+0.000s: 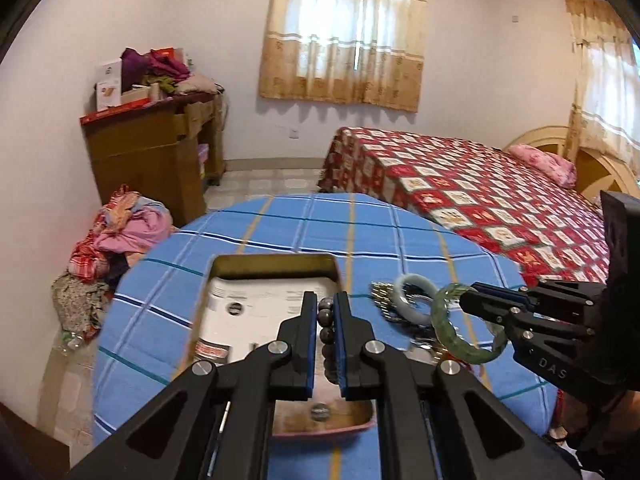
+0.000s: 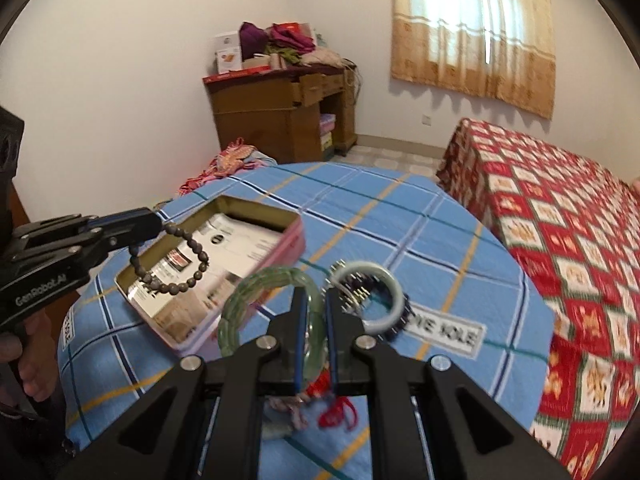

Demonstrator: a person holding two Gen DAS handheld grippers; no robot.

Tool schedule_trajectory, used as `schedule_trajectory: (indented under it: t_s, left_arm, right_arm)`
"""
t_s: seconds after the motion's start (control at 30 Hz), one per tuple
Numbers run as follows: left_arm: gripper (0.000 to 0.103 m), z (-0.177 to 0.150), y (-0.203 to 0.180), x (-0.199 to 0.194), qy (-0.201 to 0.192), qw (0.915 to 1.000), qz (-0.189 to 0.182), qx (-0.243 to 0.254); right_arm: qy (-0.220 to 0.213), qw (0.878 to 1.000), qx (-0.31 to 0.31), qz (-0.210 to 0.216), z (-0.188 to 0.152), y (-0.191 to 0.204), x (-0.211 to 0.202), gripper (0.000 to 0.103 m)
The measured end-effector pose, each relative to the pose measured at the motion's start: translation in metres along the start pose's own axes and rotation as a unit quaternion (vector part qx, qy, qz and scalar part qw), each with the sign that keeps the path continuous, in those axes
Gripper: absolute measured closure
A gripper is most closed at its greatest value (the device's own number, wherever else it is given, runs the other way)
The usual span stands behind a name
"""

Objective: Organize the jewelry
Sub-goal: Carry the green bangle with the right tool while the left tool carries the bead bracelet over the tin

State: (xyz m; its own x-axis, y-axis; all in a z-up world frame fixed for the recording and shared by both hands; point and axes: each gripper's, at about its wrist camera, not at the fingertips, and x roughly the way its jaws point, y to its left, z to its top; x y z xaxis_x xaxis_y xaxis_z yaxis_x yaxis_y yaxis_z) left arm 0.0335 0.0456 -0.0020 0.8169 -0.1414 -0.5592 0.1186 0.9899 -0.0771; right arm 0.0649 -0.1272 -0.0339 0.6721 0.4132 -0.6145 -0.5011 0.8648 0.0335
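My left gripper [image 1: 327,300] is shut on a dark beaded bracelet [image 1: 326,322] and holds it over the open pink tin box [image 1: 276,264]; the bracelet hangs from it in the right wrist view [image 2: 180,260]. My right gripper [image 2: 316,300] is shut on a green jade bangle [image 2: 256,292], held above the table right of the box; it also shows in the left wrist view [image 1: 452,328]. A pale jade bangle [image 2: 384,288] lies on the blue plaid tablecloth [image 2: 400,216] over a dark beaded piece and a gold-coloured item [image 1: 380,292].
A red tassel [image 2: 340,412] and other small jewelry lie under my right gripper. A white label [image 2: 444,334] is sewn on the cloth. A bed with a red patterned cover [image 2: 560,220] stands right of the table. A wooden desk [image 2: 280,112] and a clothes pile [image 1: 116,232] are behind.
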Motion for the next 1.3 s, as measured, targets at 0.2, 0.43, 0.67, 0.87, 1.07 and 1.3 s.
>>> schedule_trajectory:
  t_s: [0.2,0.43,0.67,0.87,1.07,1.3]
  left_arm:
    - [0.096,0.007,0.023,0.009,0.003,0.9997,0.023,-0.002]
    - [0.096,0.006,0.045,0.025,0.012,0.9990,0.042,-0.004]
    - [0.096,0.004,0.061,0.042,0.024,0.9982,0.054,-0.009]
    - [0.096,0.007,0.072,0.054,0.030,0.9977,0.060,-0.011]
    - [0.096,0.013,0.079,0.066,0.036,0.9975,0.060,-0.013]
    - [0.096,0.015,0.084,0.079,0.047,0.9969,0.062,-0.013]
  right_arm:
    - [-0.007,1.000,-0.029,0.010,0.017,0.024,0.017,0.092]
    - [-0.006,0.998,-0.055,0.022,0.031,0.046,0.037,0.092]
    - [0.007,0.997,-0.070,0.028,0.036,0.063,0.063,0.092]
    - [0.019,0.996,-0.076,0.028,0.038,0.070,0.081,0.092]
    - [0.036,0.996,-0.078,0.028,0.036,0.075,0.099,0.092]
    - [0.053,0.995,-0.077,0.027,0.034,0.077,0.116,0.092]
